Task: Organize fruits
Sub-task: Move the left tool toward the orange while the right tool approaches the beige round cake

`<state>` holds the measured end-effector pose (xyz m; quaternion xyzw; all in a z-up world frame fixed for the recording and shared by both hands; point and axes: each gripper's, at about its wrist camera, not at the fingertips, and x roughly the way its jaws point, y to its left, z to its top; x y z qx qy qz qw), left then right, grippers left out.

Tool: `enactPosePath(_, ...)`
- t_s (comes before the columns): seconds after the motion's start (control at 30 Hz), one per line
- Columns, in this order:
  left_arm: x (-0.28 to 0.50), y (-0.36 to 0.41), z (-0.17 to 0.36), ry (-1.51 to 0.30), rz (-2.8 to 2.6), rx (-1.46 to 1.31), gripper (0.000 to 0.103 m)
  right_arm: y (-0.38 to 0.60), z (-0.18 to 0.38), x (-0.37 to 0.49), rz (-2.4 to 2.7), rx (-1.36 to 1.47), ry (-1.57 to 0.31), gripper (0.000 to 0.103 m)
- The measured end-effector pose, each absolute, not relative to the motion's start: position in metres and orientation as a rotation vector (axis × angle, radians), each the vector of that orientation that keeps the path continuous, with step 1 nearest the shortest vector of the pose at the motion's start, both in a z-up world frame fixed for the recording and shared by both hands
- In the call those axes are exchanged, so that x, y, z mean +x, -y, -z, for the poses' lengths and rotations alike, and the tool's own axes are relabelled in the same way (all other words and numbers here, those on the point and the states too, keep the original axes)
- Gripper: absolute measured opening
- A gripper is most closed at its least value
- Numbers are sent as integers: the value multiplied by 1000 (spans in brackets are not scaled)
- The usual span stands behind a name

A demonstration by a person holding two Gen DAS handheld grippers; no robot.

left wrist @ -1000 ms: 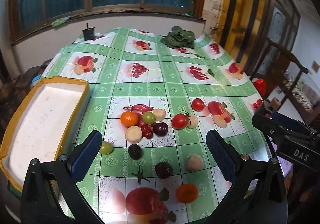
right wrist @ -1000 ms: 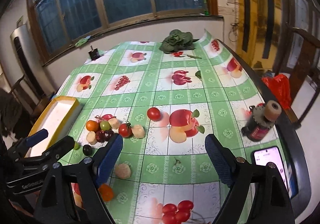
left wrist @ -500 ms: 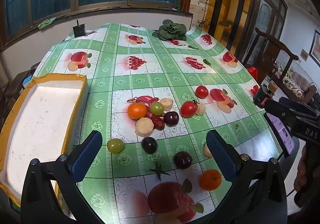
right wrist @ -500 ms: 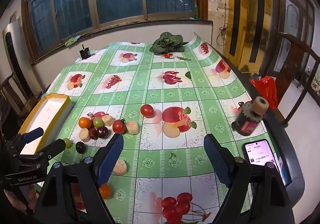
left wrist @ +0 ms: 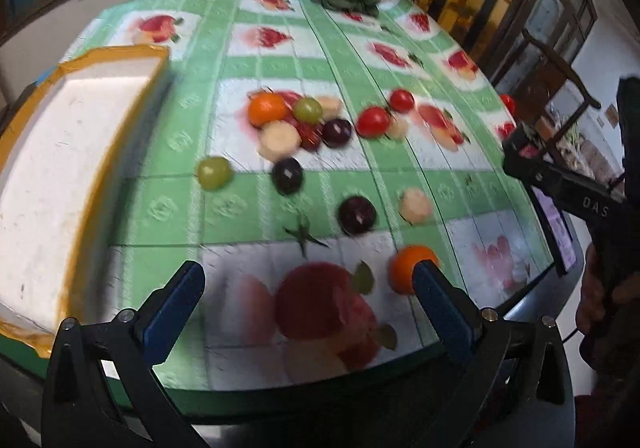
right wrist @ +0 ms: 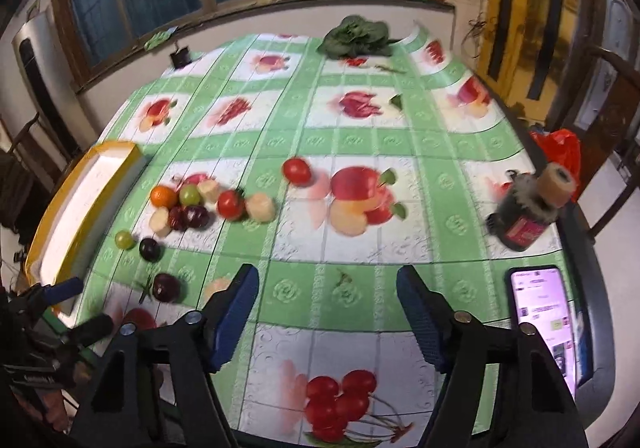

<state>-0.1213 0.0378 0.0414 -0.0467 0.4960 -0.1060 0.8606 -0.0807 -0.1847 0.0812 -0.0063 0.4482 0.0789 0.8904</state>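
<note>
Several small fruits lie loose on a green fruit-print tablecloth [left wrist: 360, 176]. A cluster holds an orange [left wrist: 266, 109], a green grape [left wrist: 308, 110] and a dark plum [left wrist: 337, 132]. A second orange [left wrist: 406, 268] sits beside the right fingertip of my left gripper [left wrist: 308, 292], which is open and empty near the table's front edge. A white foam tray with a yellow rim [left wrist: 64, 176] stands at the left. My right gripper [right wrist: 328, 300] is open and empty over bare cloth. The cluster [right wrist: 188, 204] and the tray [right wrist: 86, 204] also show in the right wrist view.
A phone [right wrist: 546, 324] lies at the table's right edge, with a dark bottle [right wrist: 524, 216] behind it. A green cloth heap [right wrist: 356, 36] sits at the far end. Two red tomatoes [right wrist: 297, 170] lie mid-table. Chairs stand around the table.
Both grippers have come lower and closer to the table. The fruits look larger in the left wrist view, and the second orange now sits by the left gripper's right finger.
</note>
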Motion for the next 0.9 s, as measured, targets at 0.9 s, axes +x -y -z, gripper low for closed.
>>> enactPosePath(0.9, -109, 40, -18, -1178, 282, 73, 71, 194, -77, -75, -145, -27, -944, 69)
